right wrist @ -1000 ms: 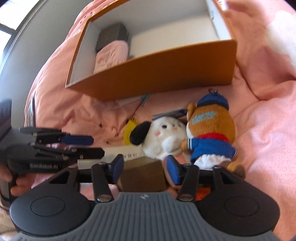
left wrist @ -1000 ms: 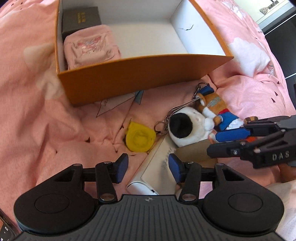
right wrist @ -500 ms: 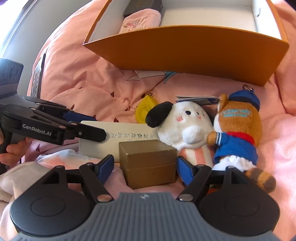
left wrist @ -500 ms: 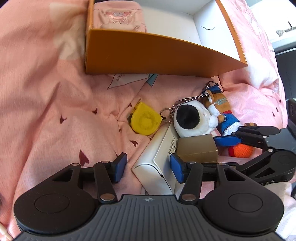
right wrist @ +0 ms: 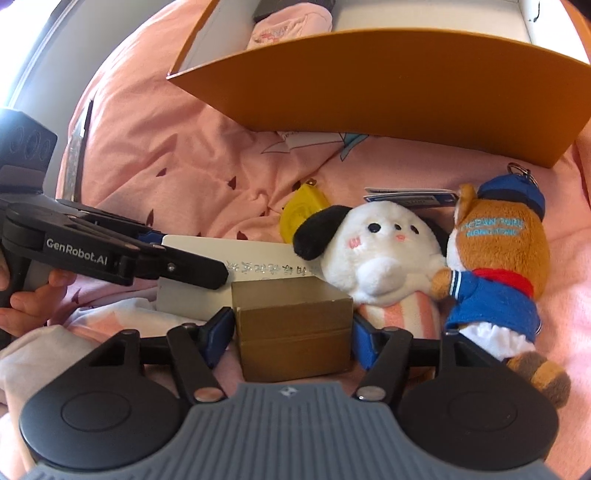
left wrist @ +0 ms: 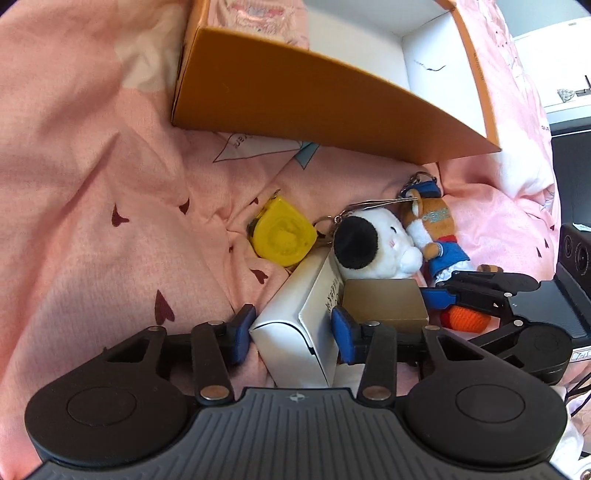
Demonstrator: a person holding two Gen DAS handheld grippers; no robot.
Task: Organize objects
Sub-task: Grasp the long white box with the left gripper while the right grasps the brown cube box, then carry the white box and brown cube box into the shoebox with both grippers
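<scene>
**Gripping Two Boxes on the Bed**

Straddling the white box [left wrist: 295,325], the left tool [left wrist: 291,332] has just been closing; its blue pads sit at the box's long sides, the left pad touching, the right pad at or just off the face, so I cannot tell whether it truly pinches yet. The right tool [right wrist: 291,332] has also just been closing around the gold box [right wrist: 293,325], with both pads right at its side walls; a firm pinch is not plain here either.

Both boxes lie on the pink bed [left wrist: 92,166], side by side and touching, near the dog plush [right wrist: 376,258] and bear plush [right wrist: 498,266], with the yellow tape [left wrist: 282,238] just beyond. The orange bin [right wrist: 388,92] stands open behind them, a pink pack [right wrist: 291,22] already inside.

Both boxes look like light, stiff cardboard with smooth faces. The white box is long, so a hold near its end may let it tip; mid-length is safer. Its glossy skin could slip, and thin walls may dent under hard pressure. The gold box is compact and seems to have a lid seam around its middle; pinching below that seam, on the base, should keep the lid from lifting off. The soft bedding gives under a push, so squeeze level rather than press down.
</scene>
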